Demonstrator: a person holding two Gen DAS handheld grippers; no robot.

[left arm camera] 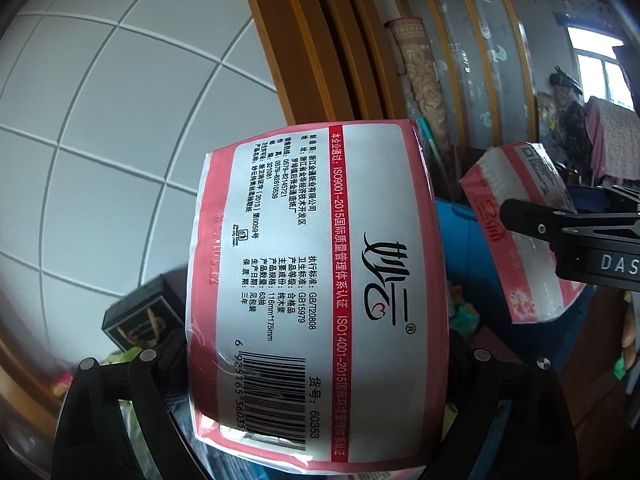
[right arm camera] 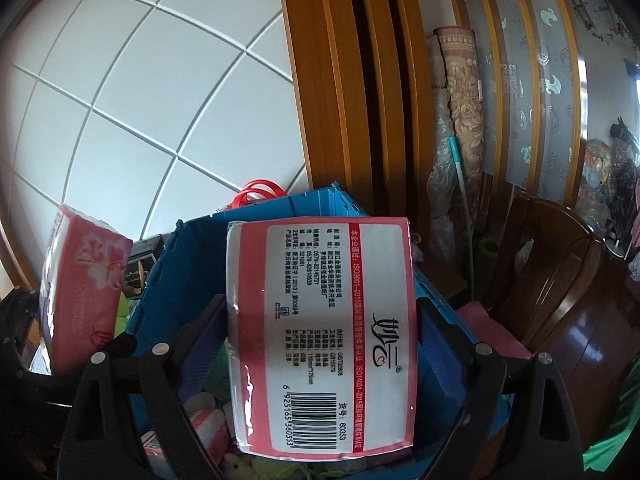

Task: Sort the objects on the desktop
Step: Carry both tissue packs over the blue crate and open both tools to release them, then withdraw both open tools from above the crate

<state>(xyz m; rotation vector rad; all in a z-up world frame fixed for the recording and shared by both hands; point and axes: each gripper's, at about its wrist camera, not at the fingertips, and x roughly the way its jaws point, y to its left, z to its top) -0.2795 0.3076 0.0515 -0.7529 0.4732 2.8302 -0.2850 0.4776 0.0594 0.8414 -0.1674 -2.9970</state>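
A blue plastic folding crate (right arm camera: 256, 220) stands open by a white tiled wall (right arm camera: 132, 80) and wooden door frame (right arm camera: 332, 80). Above it, the right gripper (right arm camera: 320, 344) clamps a pink-and-white plastic-wrapped tissue pack (right arm camera: 320, 320), printed label facing up. Beside it, the left gripper (left arm camera: 316, 356) clamps a matching second tissue pack (left arm camera: 308, 272). A small black box (left arm camera: 140, 316) sits beside the crate.
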